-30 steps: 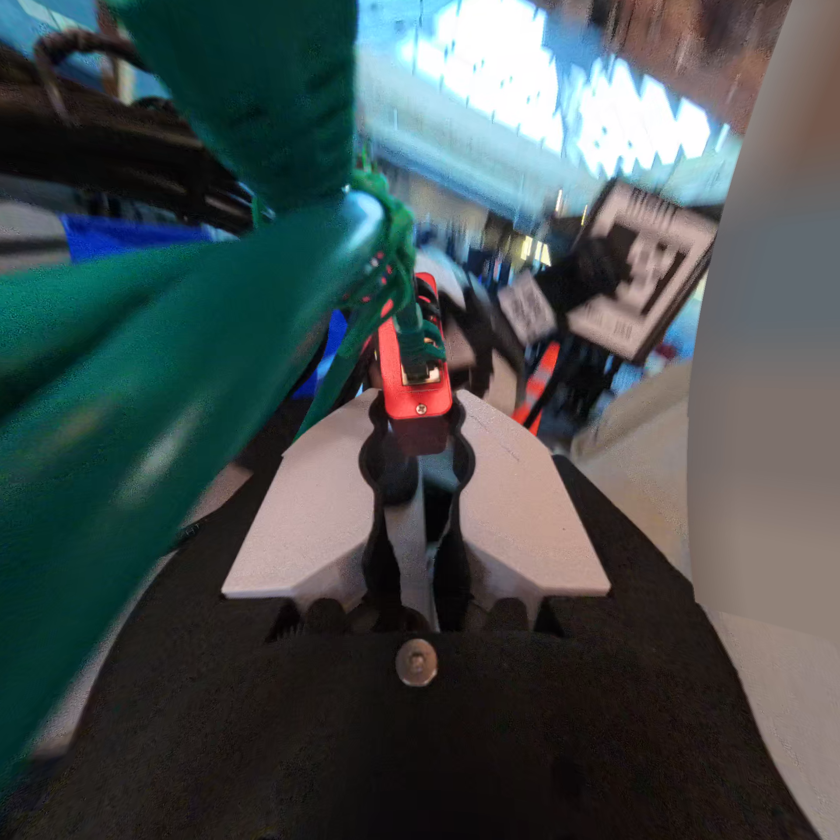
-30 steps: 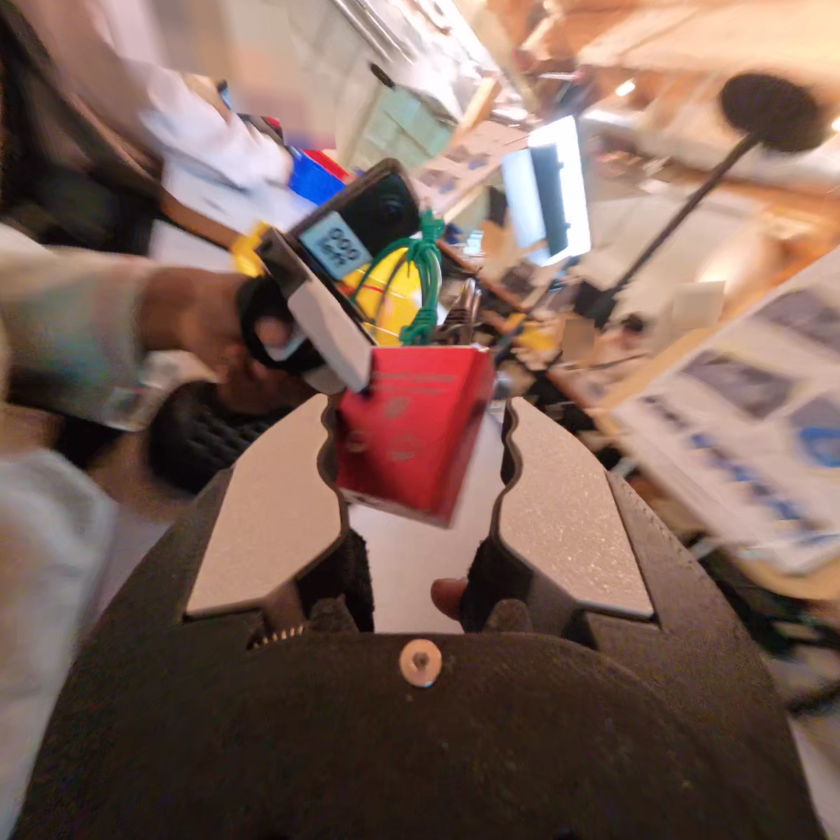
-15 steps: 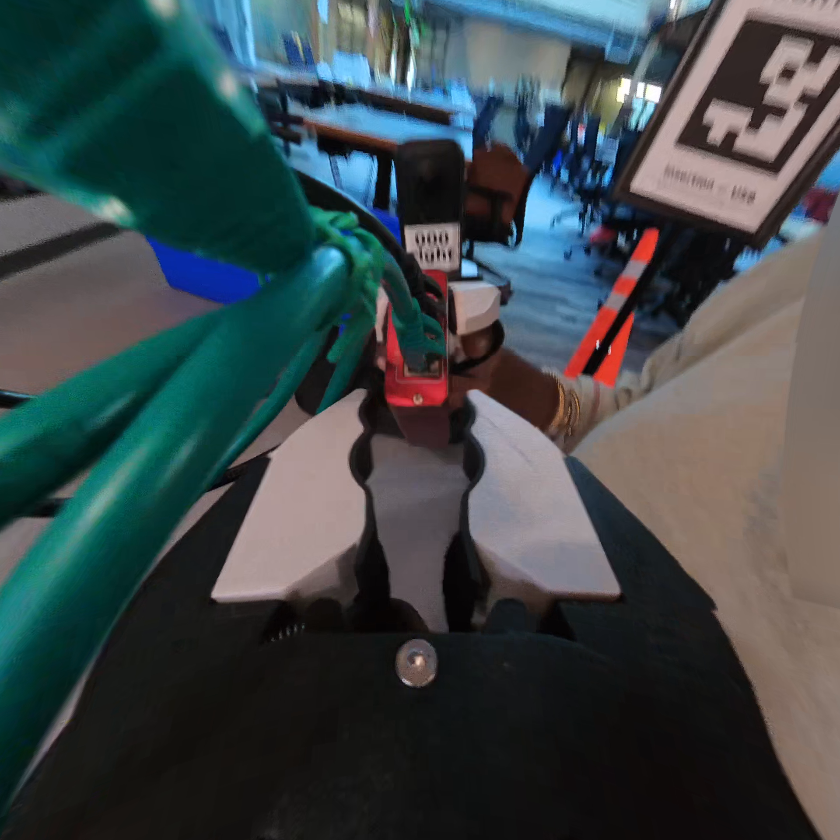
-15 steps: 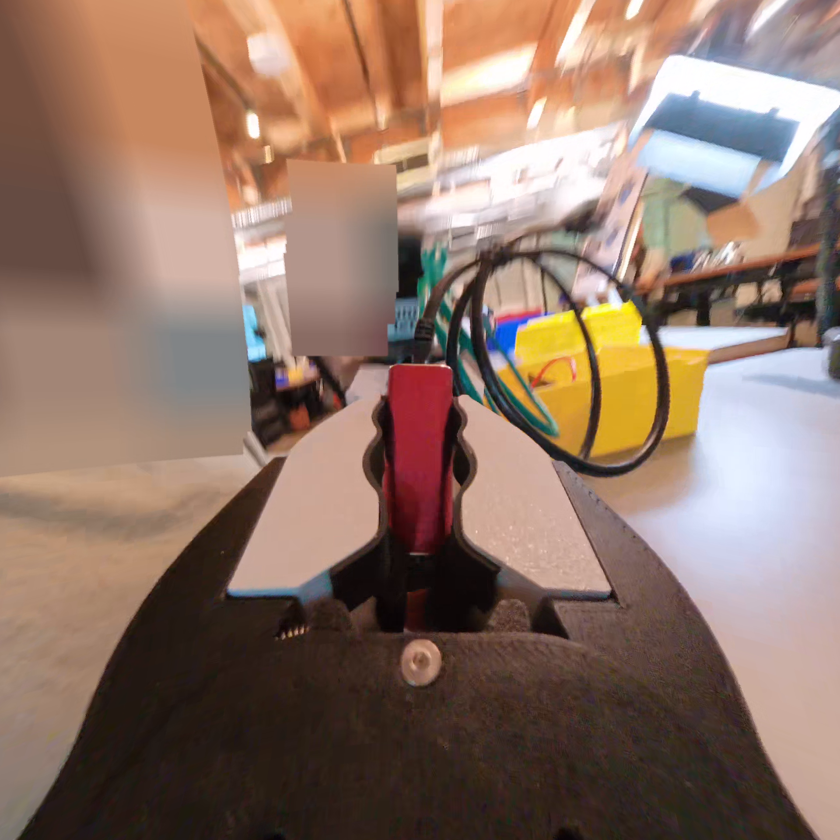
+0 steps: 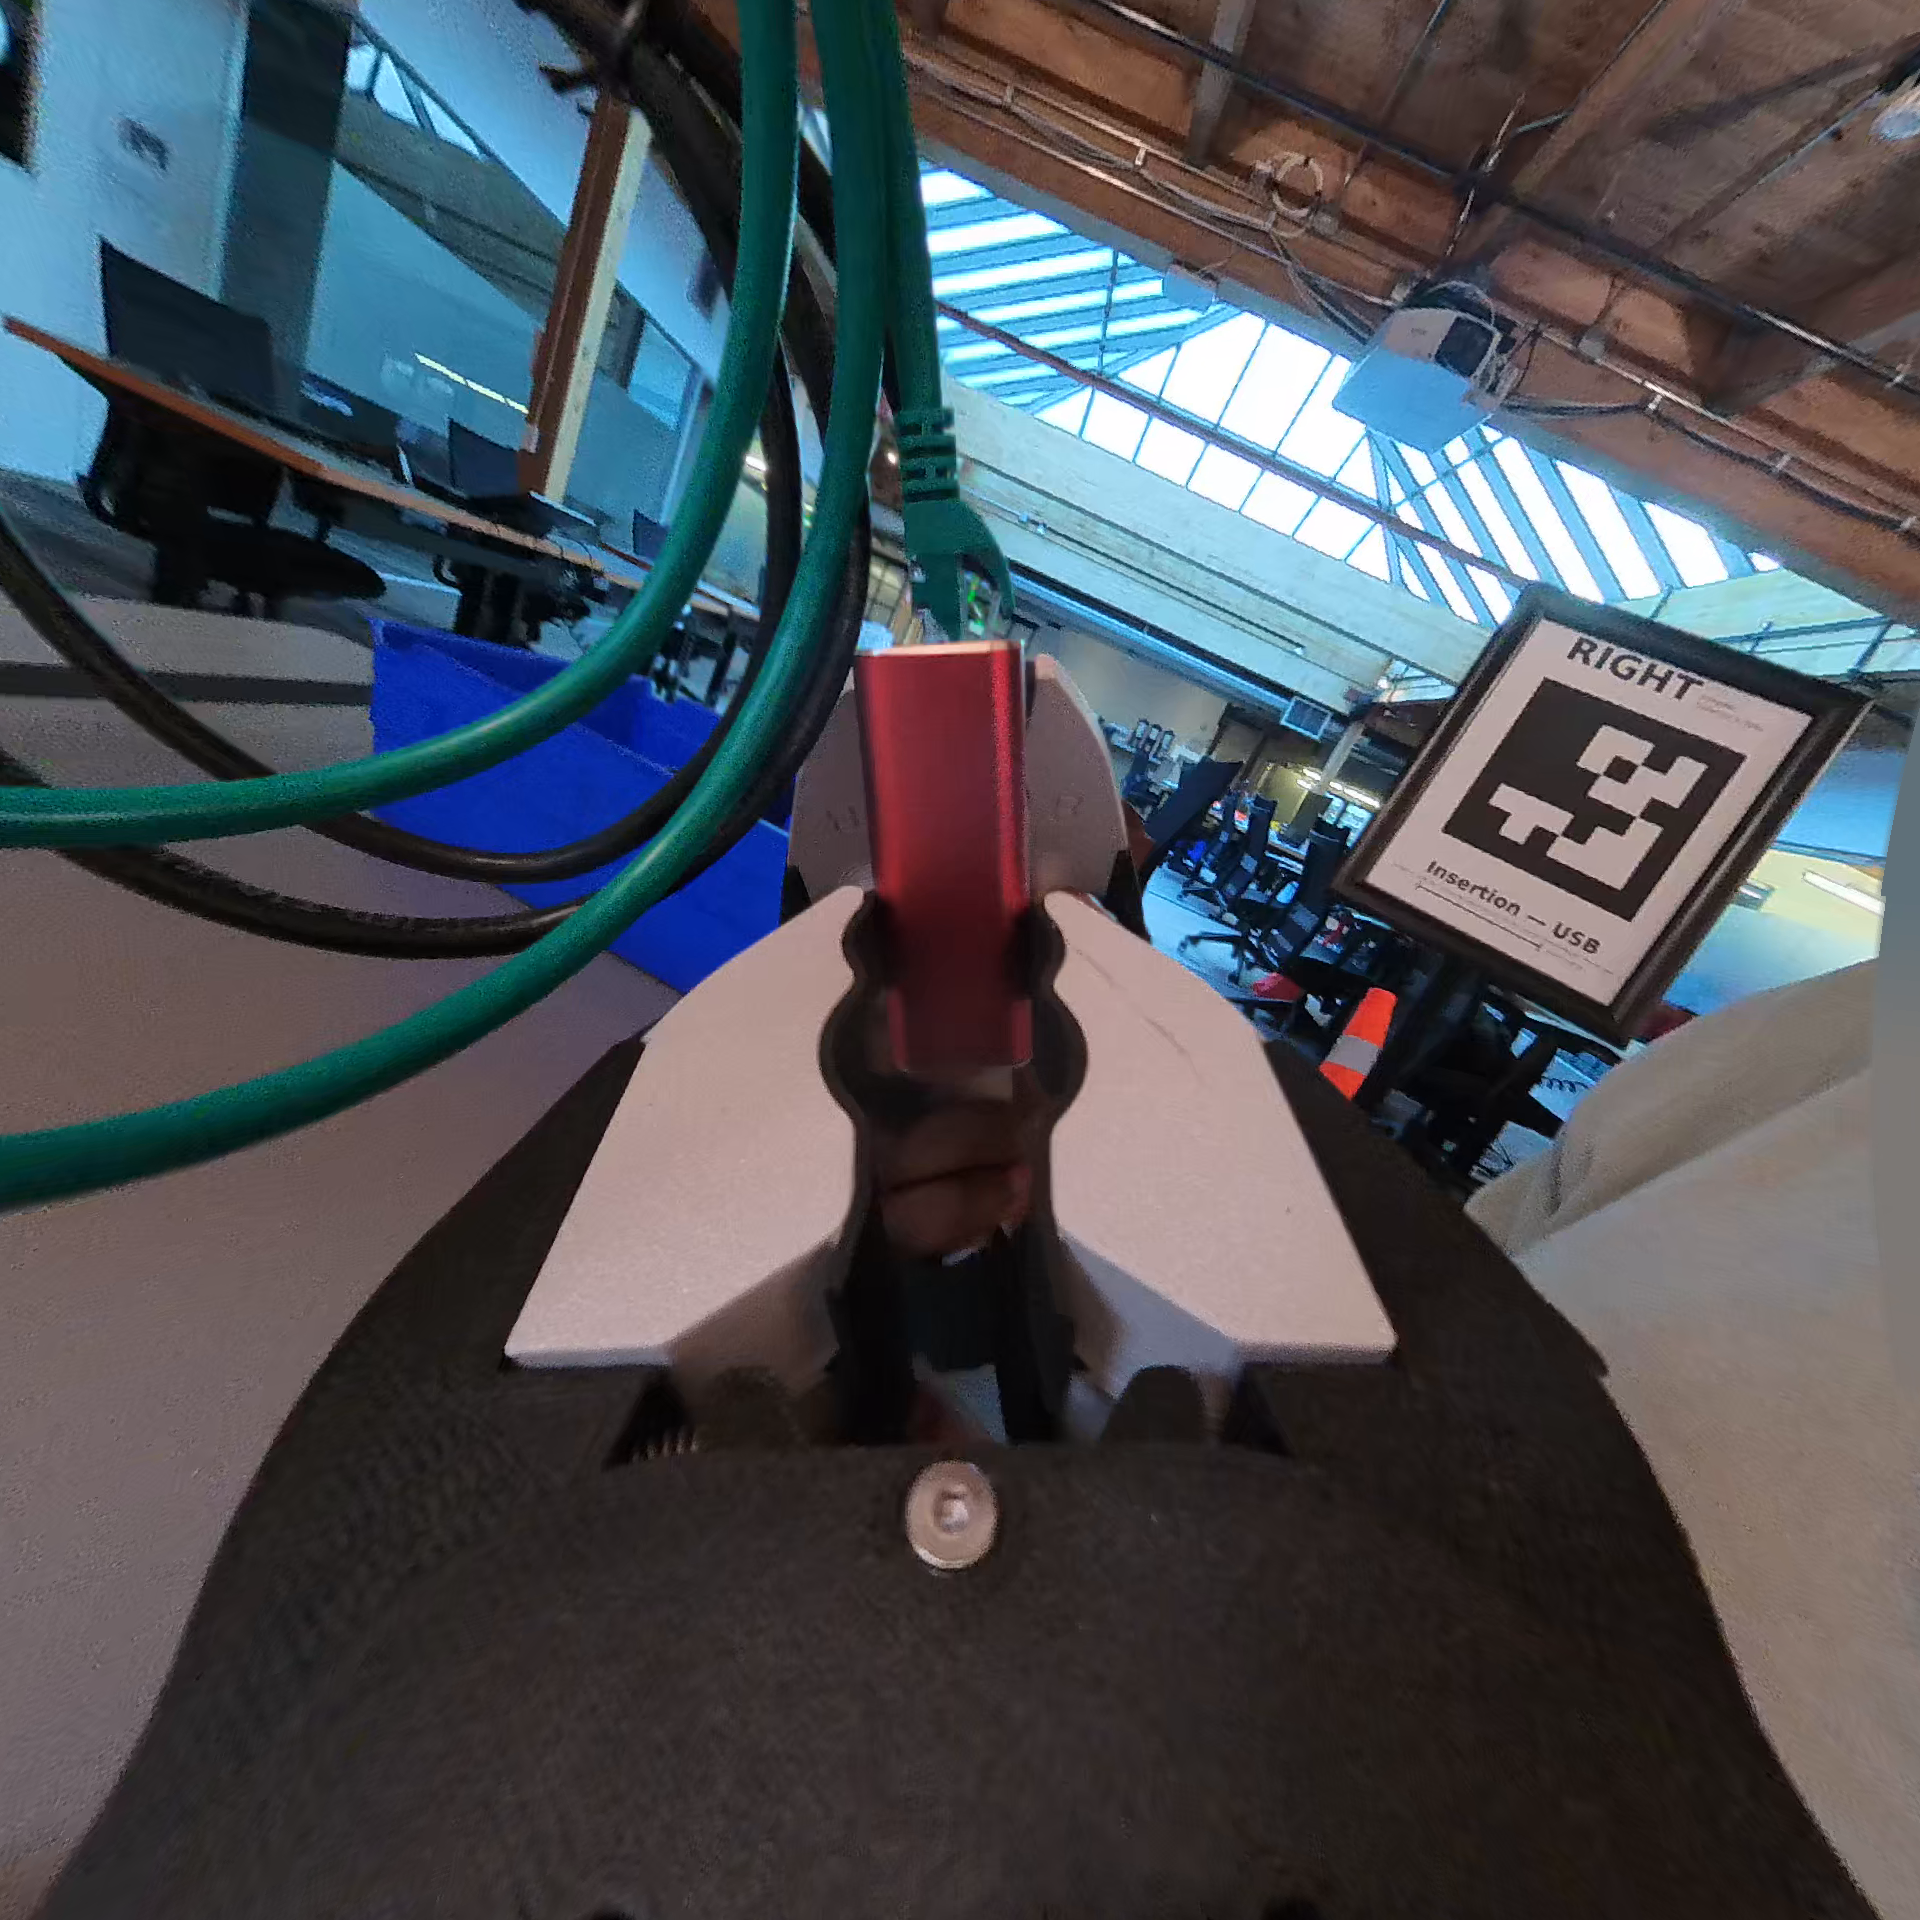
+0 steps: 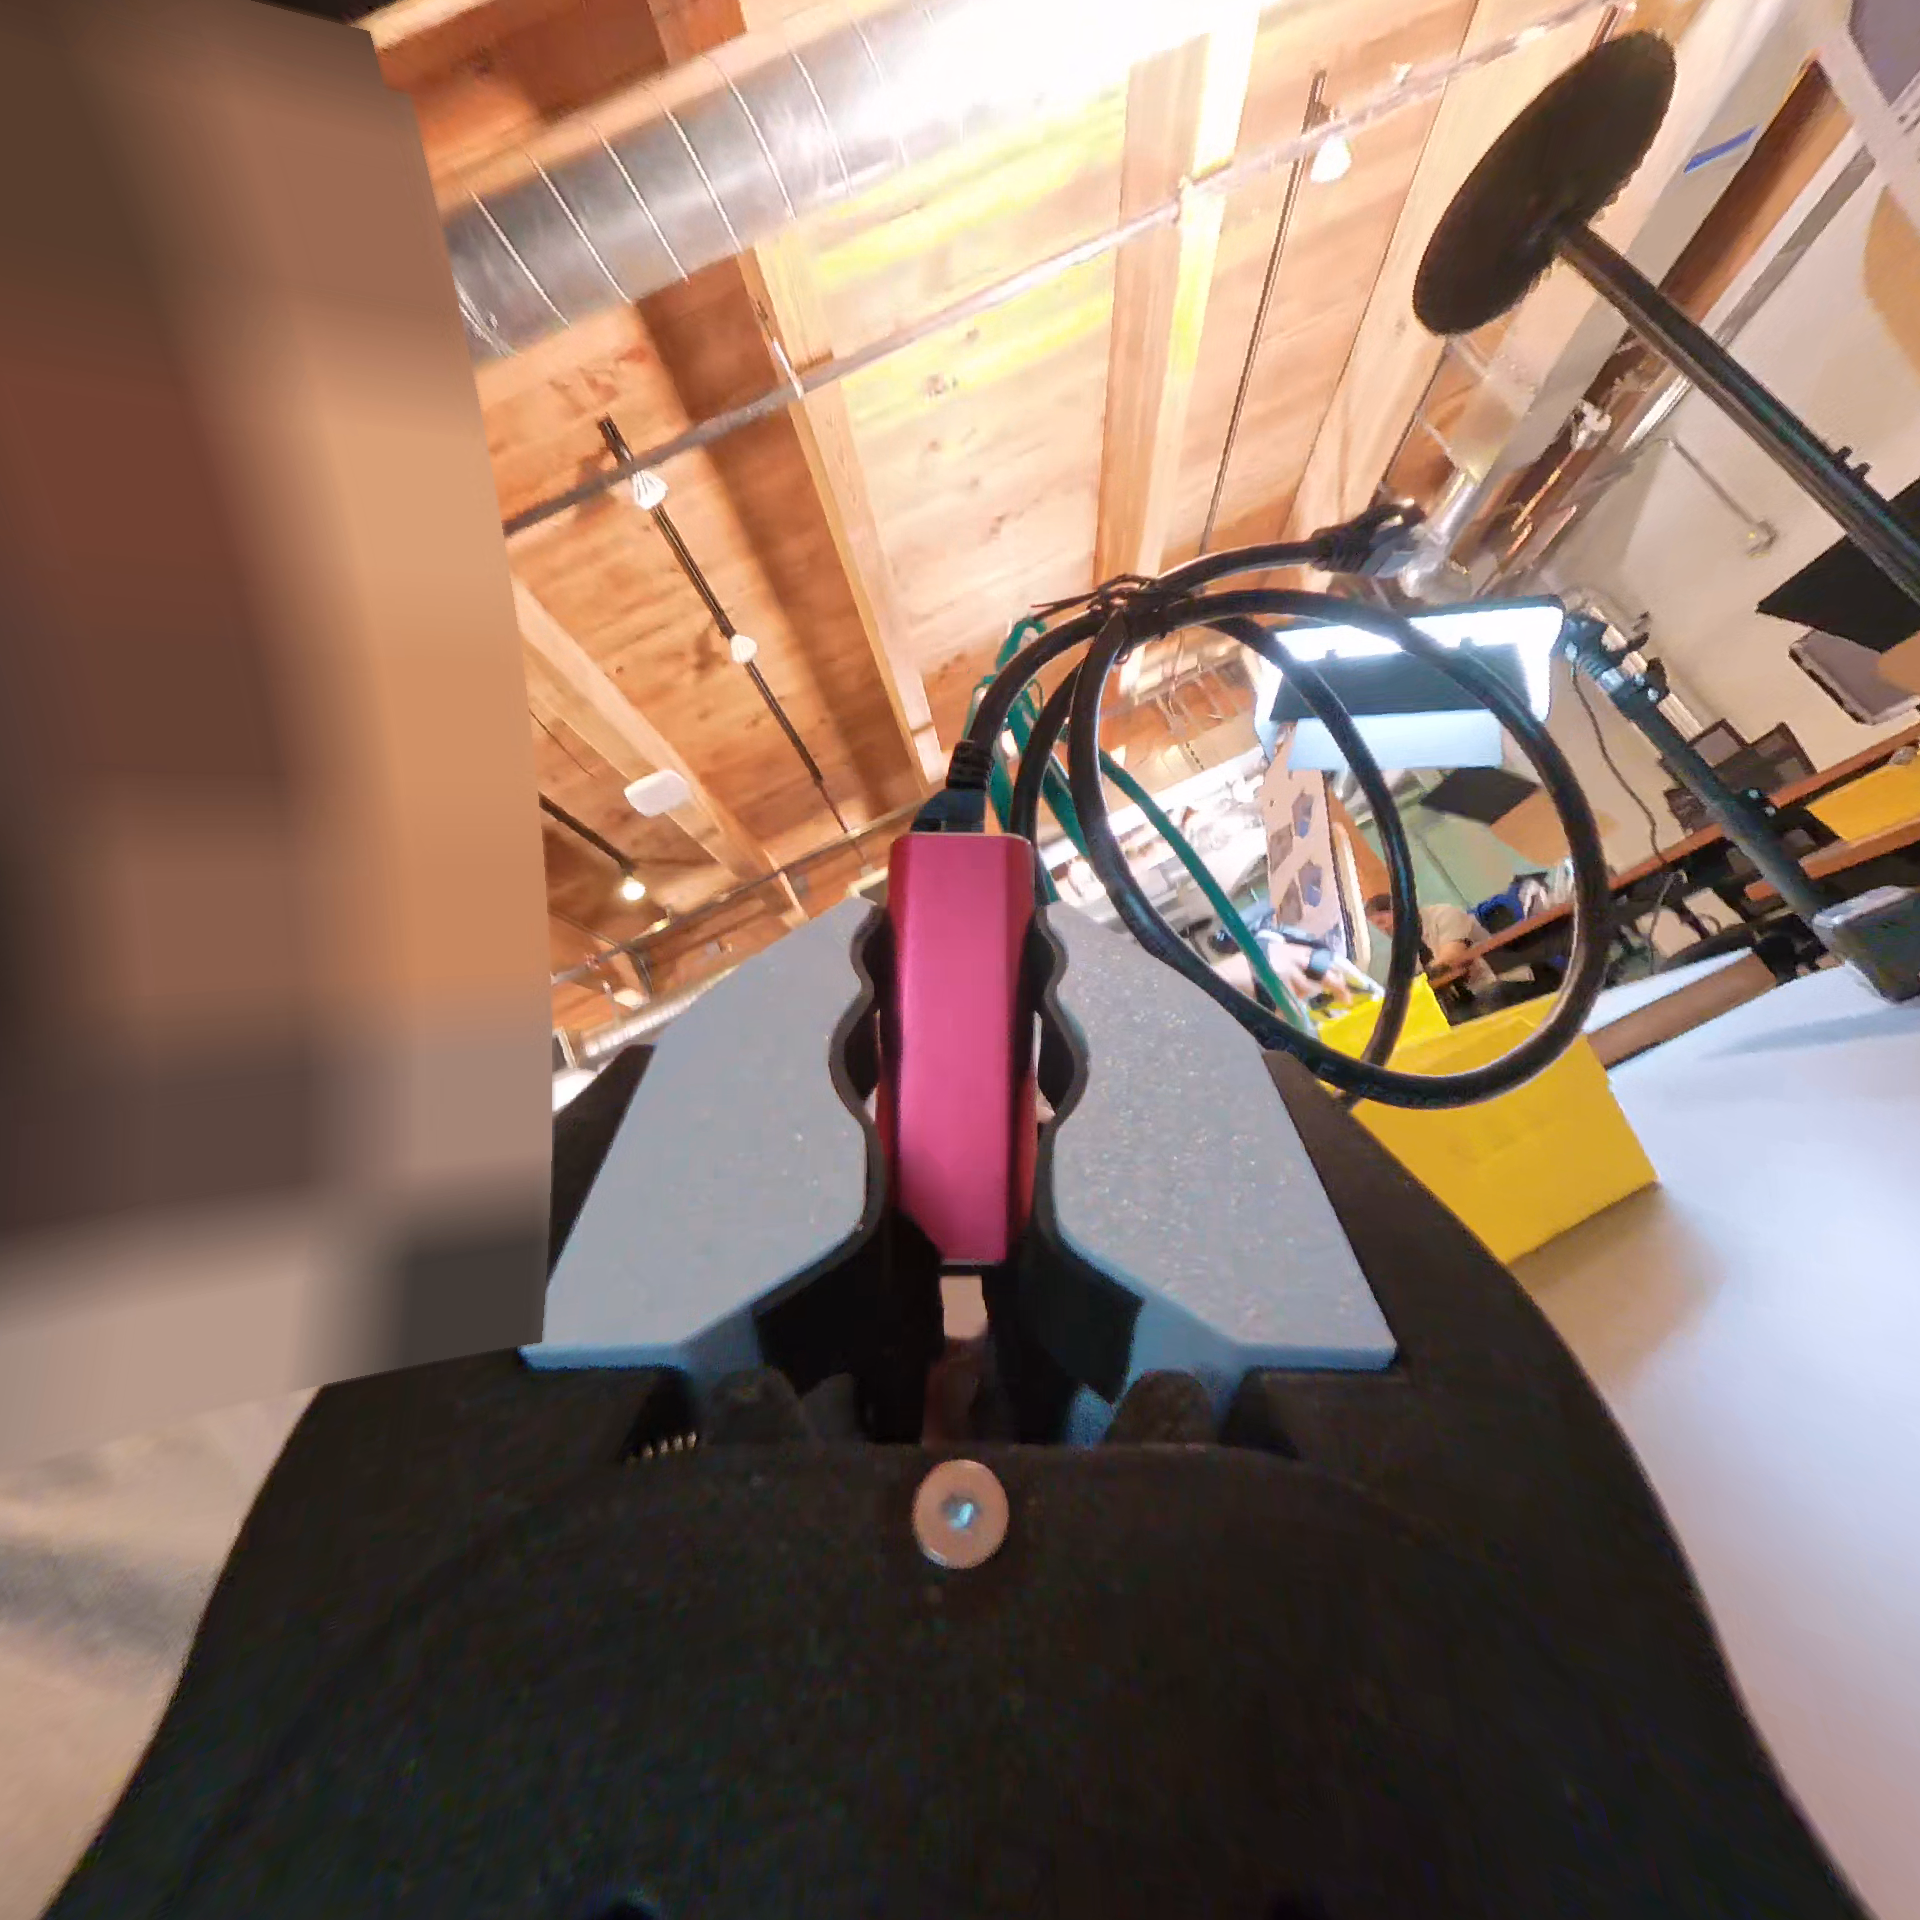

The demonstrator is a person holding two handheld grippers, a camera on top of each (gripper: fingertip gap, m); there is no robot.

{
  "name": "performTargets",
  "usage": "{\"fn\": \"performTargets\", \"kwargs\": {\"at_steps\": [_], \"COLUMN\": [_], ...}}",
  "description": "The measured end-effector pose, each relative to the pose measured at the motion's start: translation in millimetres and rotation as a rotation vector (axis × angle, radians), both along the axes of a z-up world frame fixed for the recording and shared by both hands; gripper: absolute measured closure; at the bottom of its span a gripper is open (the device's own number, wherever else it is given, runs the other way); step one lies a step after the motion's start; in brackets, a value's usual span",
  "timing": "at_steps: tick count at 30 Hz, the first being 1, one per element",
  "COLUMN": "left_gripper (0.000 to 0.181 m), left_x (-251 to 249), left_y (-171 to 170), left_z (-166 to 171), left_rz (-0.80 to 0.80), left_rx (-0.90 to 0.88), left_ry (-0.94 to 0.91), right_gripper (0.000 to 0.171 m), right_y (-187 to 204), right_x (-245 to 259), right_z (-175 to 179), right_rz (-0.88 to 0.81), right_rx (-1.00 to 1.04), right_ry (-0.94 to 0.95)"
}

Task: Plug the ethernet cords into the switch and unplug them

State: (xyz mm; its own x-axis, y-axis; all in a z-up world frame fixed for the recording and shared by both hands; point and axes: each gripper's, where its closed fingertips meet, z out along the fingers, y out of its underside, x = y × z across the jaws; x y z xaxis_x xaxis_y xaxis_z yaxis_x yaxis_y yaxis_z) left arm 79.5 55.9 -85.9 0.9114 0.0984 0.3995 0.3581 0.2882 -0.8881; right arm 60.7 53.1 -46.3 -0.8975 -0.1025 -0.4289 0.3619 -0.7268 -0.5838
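Observation:
A red switch (image 5: pixel 943 852) stands on end between both grippers. My left gripper (image 5: pixel 945 914) is shut on its near end. My right gripper's white fingers (image 5: pixel 1070 769) show just behind it. In the right wrist view the switch (image 6: pixel 951 1039) sits deep between the fingers of my right gripper (image 6: pixel 956 935), which is shut on it. A green ethernet cord (image 5: pixel 940 520) is plugged into the switch's far end and hangs in loops to the left. A black cord's plug (image 6: pixel 961 790) also sits in that end. Its coil (image 6: pixel 1382 831) hangs to the right, with a free plug (image 6: pixel 1361 540) sticking out.
A blue bin (image 5: pixel 540 769) stands behind the cords on the left. A framed marker sign (image 5: pixel 1590 800) stands to the right. A yellow bin (image 6: pixel 1486 1122) sits on the white table (image 6: pixel 1714 1299). A black light stand (image 6: pixel 1538 177) rises at the far right. A pale sleeve (image 5: pixel 1714 1299) is close by. The grippers' ends are close to 4 centimeters from one another.
A second ago my right gripper was open around the switch; it has since shut on it. Both views have tilted up toward the ceiling, and the cords now hang in loops.

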Motion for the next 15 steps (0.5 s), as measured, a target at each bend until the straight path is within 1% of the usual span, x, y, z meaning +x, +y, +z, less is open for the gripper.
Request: {"fn": "performTargets", "kwargs": {"at_steps": [2,4,5,6,7,9,10,11,12,13,14,15], "left_gripper": [0.154,0.154,0.155,0.155,0.155,0.155,0.155,0.155,0.155,0.155,0.155,0.155], "left_x": [0.7,4.6,7.2,9.8,12.1,13.8,12.2,11.2,11.1,10.8,9.8,9.7], "left_y": [-5.8,-15.5,-21.3,-26.9,-32.1,-40.2,-43.3,-45.7,-47.2,-47.2,-45.4,-42.3], "left_z": [-2.8,-0.6,0.6,0.3,-1.9,-13.6,-20.3,-26.8,-33.5,-40.4,-46.2,-51.1], "left_rz": [-0.049,-0.142,-0.186,-0.226,-0.257,-0.277,-0.260,-0.253,-0.255,-0.253,-0.243,-0.243], "left_rx": [-0.023,-0.030,-0.037,-0.055,-0.086,-0.202,-0.260,-0.312,-0.360,-0.403,-0.431,-0.445], "left_ry": [-0.028,-0.078,-0.093,-0.109,-0.121,-0.123,-0.117,-0.120,-0.120,-0.113,-0.113,-0.120], "right_gripper": [0.144,0.132,0.125,0.106,0.091,0.071,0.066,0.067,0.074,0.081,0.084,0.083], "right_y": [-7.1,-9.2,-6.6,-2.7,1.6,8.9,11.4,12.9,13.4,12.1,7.5,0.9], "right_x": [2.0,6.4,6.1,6.0,7.0,9.7,11.3,12.9,13.8,14.1,16.1,18.9], "right_z": [-4.0,-7.6,-9.8,-12.3,-16.1,-29.2,-37.5,-46.1,-53.1,-56.2,-58.3,-62.4], "right_rz": [0.040,0.054,0.019,-0.044,-0.138,-0.371,-0.465,-0.534,-0.587,-0.639,-0.670,-0.673], "right_rx": [0.104,0.246,0.329,0.427,0.549,0.849,1.004,1.148,1.276,1.375,1.440,1.491], "right_ry": [0.026,0.097,0.139,0.209,0.318,0.616,0.780,0.937,1.067,1.166,1.248,1.313]}}
